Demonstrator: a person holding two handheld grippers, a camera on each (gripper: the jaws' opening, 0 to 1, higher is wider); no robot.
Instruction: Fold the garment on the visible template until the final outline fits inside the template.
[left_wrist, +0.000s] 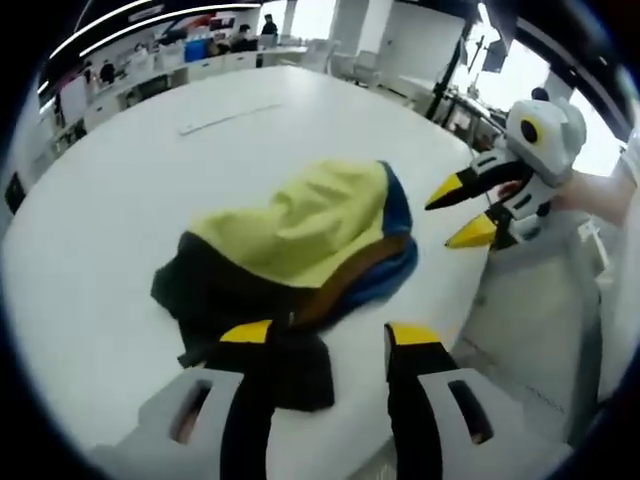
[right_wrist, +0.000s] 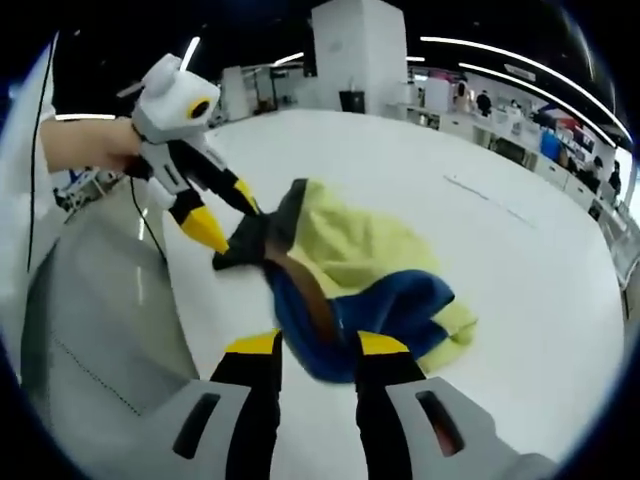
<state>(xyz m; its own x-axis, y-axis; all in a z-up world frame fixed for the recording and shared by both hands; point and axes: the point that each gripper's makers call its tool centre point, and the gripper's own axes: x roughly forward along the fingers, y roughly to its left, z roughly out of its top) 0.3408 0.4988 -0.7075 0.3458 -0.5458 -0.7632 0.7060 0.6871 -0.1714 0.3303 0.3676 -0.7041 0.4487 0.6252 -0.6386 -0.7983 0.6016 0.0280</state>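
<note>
A big open office is stretching away behind, with desks and people at the far wall, and a wide white bench (left_wrist: 120, 180) is carrying the work. The garment (left_wrist: 300, 240), a bunched heap of yellow, blue, brown and black cloth, is lying near the bench's near edge. No template outline is showing under it that I can make out.

In the left gripper view, the left gripper (left_wrist: 328, 345) is hovering with jaws spread, the black end of the cloth sitting at twelve o'clock just beyond its tips. The right gripper (left_wrist: 470, 210) is coming in at two o'clock, jaws parted, close to the blue edge.

In the right gripper view, the right gripper (right_wrist: 318, 350) is standing open over the blue fold, which is lying between its tips. The left gripper (right_wrist: 225, 215) is at ten o'clock by the black corner; whether it is pinching there I cannot tell.

The heap's long axis is running from one gripper to the other, so each is nearest its own end, and spreading it out looks like the coming step.
</note>
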